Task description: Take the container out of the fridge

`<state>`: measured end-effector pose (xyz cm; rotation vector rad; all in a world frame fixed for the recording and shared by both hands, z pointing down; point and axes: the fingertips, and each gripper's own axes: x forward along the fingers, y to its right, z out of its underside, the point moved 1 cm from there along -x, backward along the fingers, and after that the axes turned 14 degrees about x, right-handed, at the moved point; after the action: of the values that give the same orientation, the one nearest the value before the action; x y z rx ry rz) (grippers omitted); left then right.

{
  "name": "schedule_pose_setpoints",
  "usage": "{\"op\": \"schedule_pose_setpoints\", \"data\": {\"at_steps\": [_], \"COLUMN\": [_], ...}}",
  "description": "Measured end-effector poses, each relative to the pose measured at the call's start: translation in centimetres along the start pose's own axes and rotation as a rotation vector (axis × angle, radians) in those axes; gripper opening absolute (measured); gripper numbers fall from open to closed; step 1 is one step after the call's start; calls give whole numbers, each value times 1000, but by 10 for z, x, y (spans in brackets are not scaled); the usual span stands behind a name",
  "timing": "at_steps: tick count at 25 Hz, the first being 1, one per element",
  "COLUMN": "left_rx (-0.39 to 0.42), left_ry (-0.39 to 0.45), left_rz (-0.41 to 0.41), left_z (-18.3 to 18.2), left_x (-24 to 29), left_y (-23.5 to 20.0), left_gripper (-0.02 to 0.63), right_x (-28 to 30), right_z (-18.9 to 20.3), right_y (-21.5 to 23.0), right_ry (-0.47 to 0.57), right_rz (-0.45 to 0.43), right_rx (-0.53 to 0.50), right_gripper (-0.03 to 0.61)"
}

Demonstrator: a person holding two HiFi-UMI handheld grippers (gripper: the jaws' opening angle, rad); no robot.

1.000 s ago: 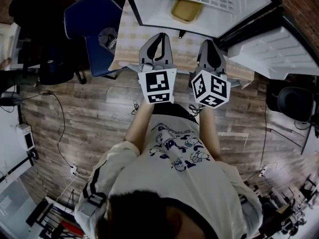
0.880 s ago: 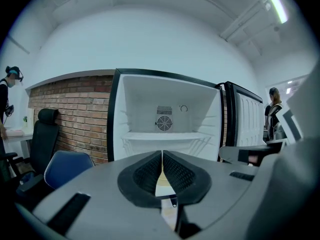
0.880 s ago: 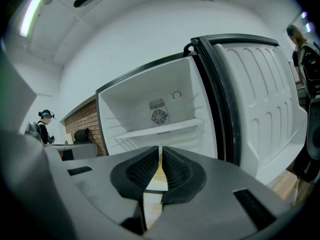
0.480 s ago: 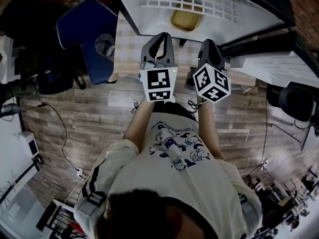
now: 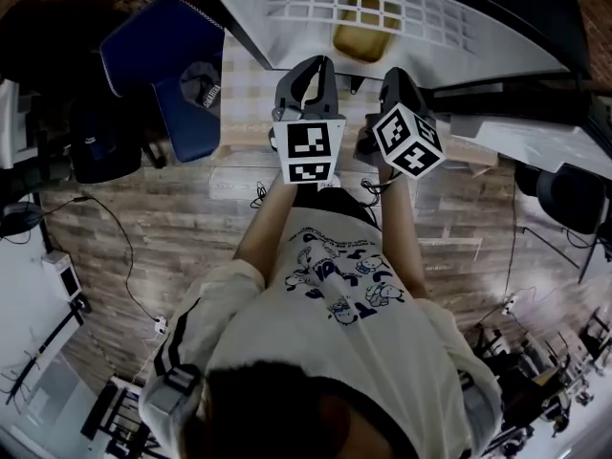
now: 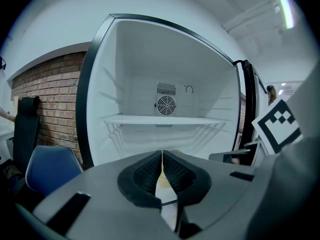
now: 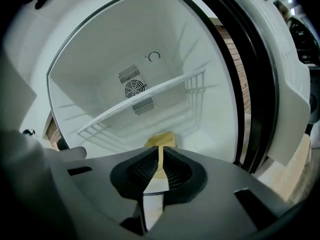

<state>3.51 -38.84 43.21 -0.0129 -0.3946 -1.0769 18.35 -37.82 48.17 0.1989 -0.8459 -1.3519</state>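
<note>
Fridge (image 5: pixel 287 41) is open, white inside, with one wire shelf (image 7: pixel 145 101) across the middle and a round fan grille (image 6: pixel 165 104) on the back wall. Its door (image 7: pixel 290 84) is swung out to the person's right. A blue chair (image 5: pixel 182 65) stands left of the fridge on the wood plank floor (image 5: pixel 172 208), with a brick wall (image 6: pixel 45 94) behind it.

The person holds both grippers side by side, pointed into the opening. Left gripper (image 5: pixel 308 65): jaws closed tip to tip, nothing between them. Right gripper (image 5: pixel 397 79): same, jaws closed and empty.

The container (image 5: pixel 361 36) is yellow and sits on the fridge floor under the wire shelf, roughly centred. It is just ahead of the two grippers and between their lines. In the right gripper view it shows right above the closed jaw tips, beyond them and not gripped.
</note>
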Motion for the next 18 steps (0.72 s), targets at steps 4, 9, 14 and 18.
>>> {"op": "schedule_pose_setpoints", "data": {"at_steps": [4,9,14,18], "left_rx": [7,16,6,2], "left_ry": [-22,-36,-37,-42], "left_rz": [16,33,44,51], "left_z": [8,13,15,17], "left_x": [9,18,25,30], "left_y": [1,2,2,0], "left_gripper": [23,23,23,22], "right_x": [17,32,47,55], "right_z": [5,1,2,8], "right_y": [8,9,10,16], "right_ry": [-33,-42,-68,-97], "right_rz": [8,34,67,109], "right_rx": [90,97,78,83], "right_gripper": [44,44,44,44]}}
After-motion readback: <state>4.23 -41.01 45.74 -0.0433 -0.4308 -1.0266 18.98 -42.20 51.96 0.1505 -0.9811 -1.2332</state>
